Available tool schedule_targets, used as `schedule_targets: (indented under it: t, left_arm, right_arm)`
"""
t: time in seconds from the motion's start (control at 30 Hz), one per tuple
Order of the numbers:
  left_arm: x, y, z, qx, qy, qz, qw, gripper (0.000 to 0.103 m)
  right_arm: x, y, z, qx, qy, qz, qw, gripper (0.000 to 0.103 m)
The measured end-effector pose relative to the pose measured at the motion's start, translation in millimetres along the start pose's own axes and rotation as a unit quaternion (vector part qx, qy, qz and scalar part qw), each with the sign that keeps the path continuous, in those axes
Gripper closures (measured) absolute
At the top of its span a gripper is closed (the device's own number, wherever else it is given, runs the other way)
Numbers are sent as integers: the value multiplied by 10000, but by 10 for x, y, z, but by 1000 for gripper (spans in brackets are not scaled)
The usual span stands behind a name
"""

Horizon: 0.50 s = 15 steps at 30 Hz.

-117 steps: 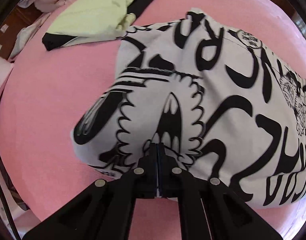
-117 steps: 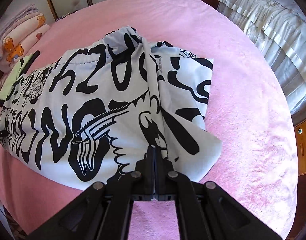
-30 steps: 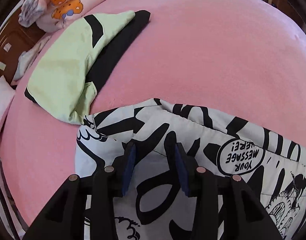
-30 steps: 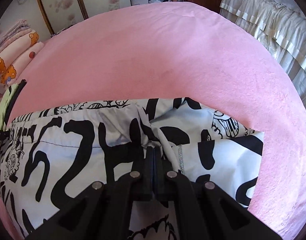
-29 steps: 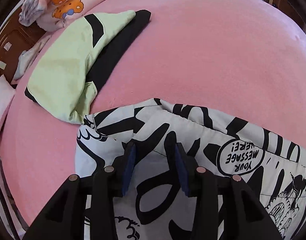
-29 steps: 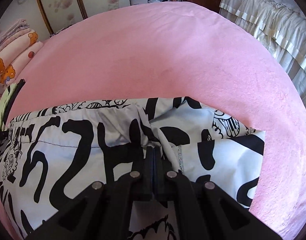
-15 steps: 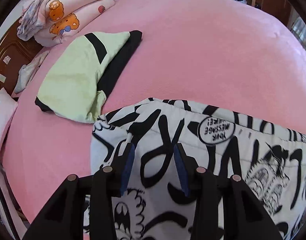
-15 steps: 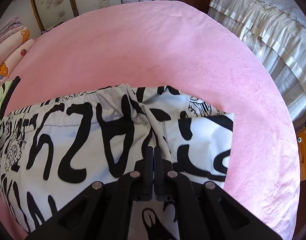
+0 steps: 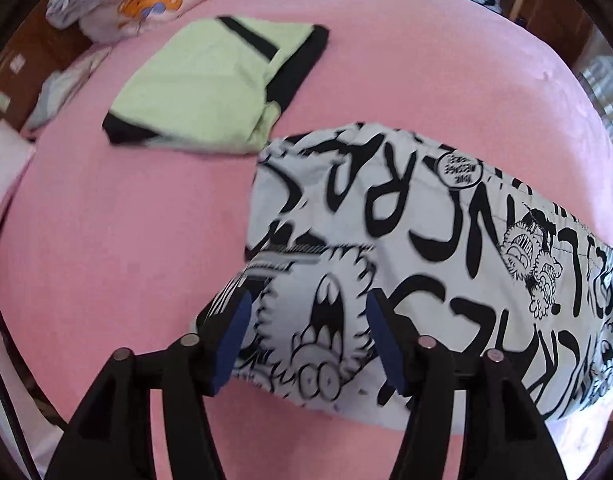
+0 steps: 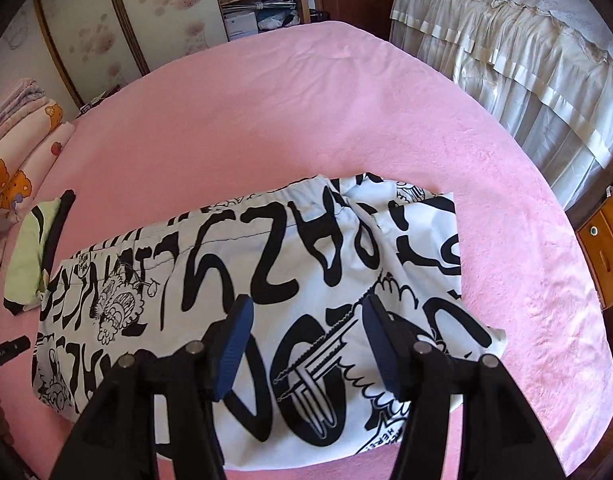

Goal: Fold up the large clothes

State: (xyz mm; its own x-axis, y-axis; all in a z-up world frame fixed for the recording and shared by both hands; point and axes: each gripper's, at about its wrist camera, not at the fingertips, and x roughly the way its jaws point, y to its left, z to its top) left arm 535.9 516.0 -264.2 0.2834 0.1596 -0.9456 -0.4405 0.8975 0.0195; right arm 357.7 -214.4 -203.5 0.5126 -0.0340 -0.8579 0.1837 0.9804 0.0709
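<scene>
1. My left gripper (image 9: pixel 306 340) has just been opening; its jaws stand spread above the black-and-white printed garment (image 9: pixel 406 240), pinching nothing.
2. My right gripper (image 10: pixel 304 340) has likewise just spread, empty, over the same cloth.
3. Both point steeply down.
4. The garment lies folded on the pink bed (image 10: pixel 286 112); a green folded garment (image 9: pixel 210 84) sits at eleven o'clock.
</scene>
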Motion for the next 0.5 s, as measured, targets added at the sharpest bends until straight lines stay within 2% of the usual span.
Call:
schedule_targets:
  t: [0.13,0.23,0.27,0.3,0.37,0.5]
  left_arm:
    - [105,374,-115,-447,343,-142,9983,41]
    - [203,662,-221,-881,624,-445,9932,32]
    - [235,743,-253,-1023,696,-549,9908,31]
    - [274,834,-296,-1215,773,-687,9872,31]
    - [352,975,-381,-1536,895,-968,9793,30]
    - [575,1169,-647,-2107,1196,-1624,9565,28]
  right_arm:
    - [-66,253,-67,7,155,93,9998,39]
    - [-104,390,-122,102,192,365,9991,39]
    - [-103,441,-147,139,266,333,9990,39]
    - [-91,493,-172,163,368,295,9988,39]
    - [-82,583,-227,169,451,485,9977,39]
    - [-108,809,-334,1,437,738,9963,40]
